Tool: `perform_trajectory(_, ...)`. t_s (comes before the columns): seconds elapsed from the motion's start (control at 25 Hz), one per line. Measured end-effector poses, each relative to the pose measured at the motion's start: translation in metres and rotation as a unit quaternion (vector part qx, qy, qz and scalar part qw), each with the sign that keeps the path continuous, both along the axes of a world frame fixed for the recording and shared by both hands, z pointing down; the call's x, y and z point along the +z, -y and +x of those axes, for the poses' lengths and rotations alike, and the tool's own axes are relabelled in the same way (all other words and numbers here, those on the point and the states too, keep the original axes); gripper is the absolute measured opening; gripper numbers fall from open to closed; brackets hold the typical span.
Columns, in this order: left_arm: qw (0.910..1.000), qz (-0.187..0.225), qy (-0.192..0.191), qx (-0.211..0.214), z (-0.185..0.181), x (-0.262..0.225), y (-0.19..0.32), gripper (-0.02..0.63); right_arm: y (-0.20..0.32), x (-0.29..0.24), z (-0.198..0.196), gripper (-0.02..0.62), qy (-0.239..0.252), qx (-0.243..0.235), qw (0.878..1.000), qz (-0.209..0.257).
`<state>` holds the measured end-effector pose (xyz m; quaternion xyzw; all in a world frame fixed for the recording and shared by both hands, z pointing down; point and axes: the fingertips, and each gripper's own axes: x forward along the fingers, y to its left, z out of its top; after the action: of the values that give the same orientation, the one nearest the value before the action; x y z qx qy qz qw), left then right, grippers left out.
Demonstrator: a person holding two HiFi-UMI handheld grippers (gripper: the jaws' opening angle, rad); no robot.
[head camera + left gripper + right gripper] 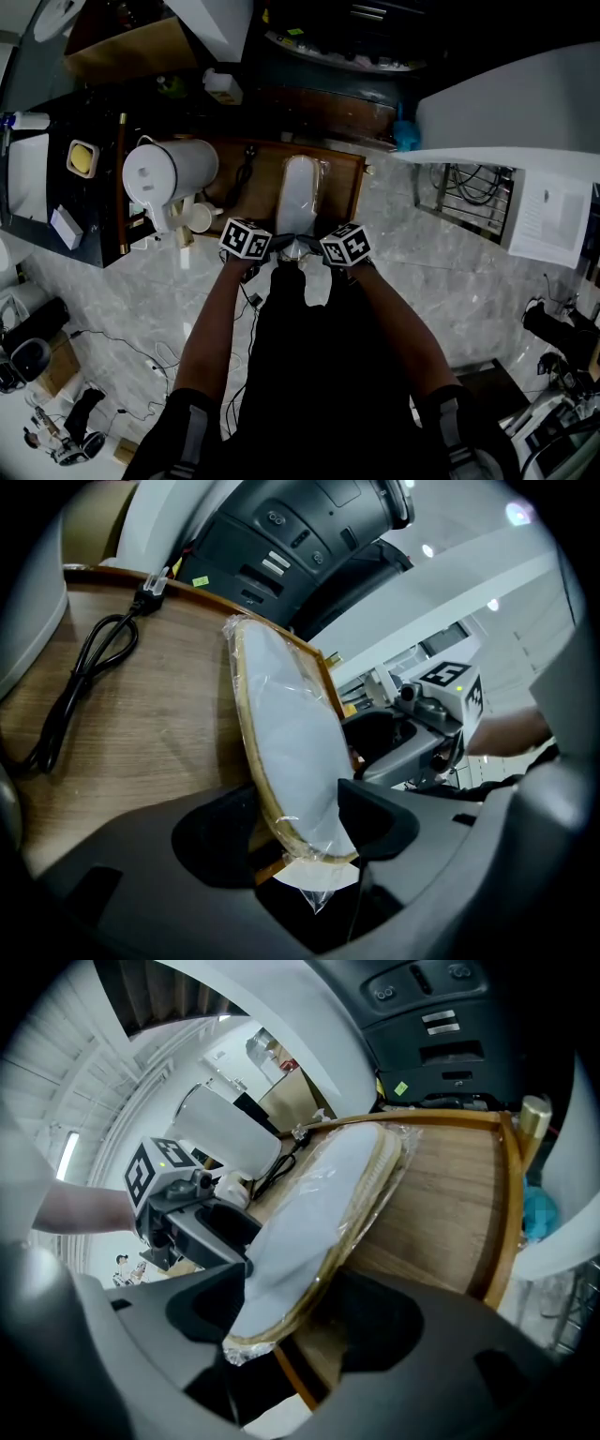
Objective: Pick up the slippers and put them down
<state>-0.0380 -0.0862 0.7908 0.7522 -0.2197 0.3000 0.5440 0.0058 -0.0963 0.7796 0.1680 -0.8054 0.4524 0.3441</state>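
Observation:
A pair of white slippers [300, 190] wrapped in clear plastic lies lengthwise on a small wooden table [345, 180]. Both grippers meet at the near heel end. My left gripper [285, 248] is shut on the heel from the left. In the left gripper view the straw-edged slippers [291, 733] stand on edge between the jaws of the left gripper [300, 829]. My right gripper [315, 249] is shut on the same end from the right. In the right gripper view the slippers [319, 1208] run away from the right gripper [291, 1321] over the table.
A white jug [169, 173] and a small cup [198, 217] stand left of the table. A black cable [84, 682] lies on the wood beside the slippers. The table has a raised rim [506, 1204]. White cabinets [511, 112] stand on the right, over marble floor.

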Motion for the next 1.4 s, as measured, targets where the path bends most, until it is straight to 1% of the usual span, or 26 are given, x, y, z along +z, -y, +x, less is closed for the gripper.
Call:
perform_trajectory(0.08, 1.0000, -0.001, -0.004, -0.008, 0.001, -0.001, -0.001, 0.277, 0.003, -0.002, 0.002, 0.306, 0.000, 0.005, 1.000, 0.006)
perform_trajectory(0.16, 0.9998, 0.001, -0.009, -0.016, 0.003, -0.003, -0.003, 0.278, 0.008, -0.005, 0.005, 0.272, 0.002, 0.012, 1.000, 0.014)
perform_trajectory(0.32, 0.9990, 0.011, -0.018, -0.040, 0.004, -0.013, -0.006, 0.276, 0.009, -0.014, 0.007, 0.256, 0.010, 0.008, 1.000, 0.023)
perform_trajectory(0.44, 0.9987, 0.018, -0.018, -0.045, 0.005, -0.021, -0.008, 0.276, 0.005, -0.020, 0.007, 0.255, 0.009, 0.002, 0.999, 0.031)
perform_trajectory(0.56, 0.9991, 0.028, -0.004, -0.032, 0.004, -0.023, -0.012, 0.276, 0.003, -0.022, 0.007, 0.253, -0.002, -0.013, 0.999, 0.045)
perform_trajectory(0.64, 0.9990, 0.036, -0.002, -0.028, 0.004, -0.025, -0.013, 0.276, 0.002, -0.024, 0.007, 0.253, -0.007, -0.016, 0.998, 0.054)
perform_trajectory(0.76, 0.9984, 0.038, -0.013, -0.039, 0.005, -0.031, -0.016, 0.276, -0.001, -0.030, 0.007, 0.253, -0.004, -0.006, 0.998, 0.060)
perform_trajectory(1.0, 0.9973, 0.049, -0.025, -0.049, 0.001, -0.047, -0.023, 0.276, -0.009, -0.047, 0.003, 0.253, 0.000, -0.010, 0.997, 0.083)
perform_trajectory(1.12, 0.9966, 0.053, -0.031, -0.054, -0.001, -0.057, -0.032, 0.276, -0.017, -0.056, 0.002, 0.253, 0.003, -0.006, 0.997, 0.083)
perform_trajectory(1.24, 0.9952, 0.070, -0.036, -0.059, -0.004, -0.071, -0.033, 0.276, -0.021, -0.068, 0.000, 0.253, 0.008, 0.001, 0.996, 0.093)
perform_trajectory(1.4, 0.9900, 0.101, -0.061, -0.077, -0.002, -0.093, -0.022, 0.276, -0.018, -0.086, 0.005, 0.253, 0.018, 0.038, 0.994, 0.106)
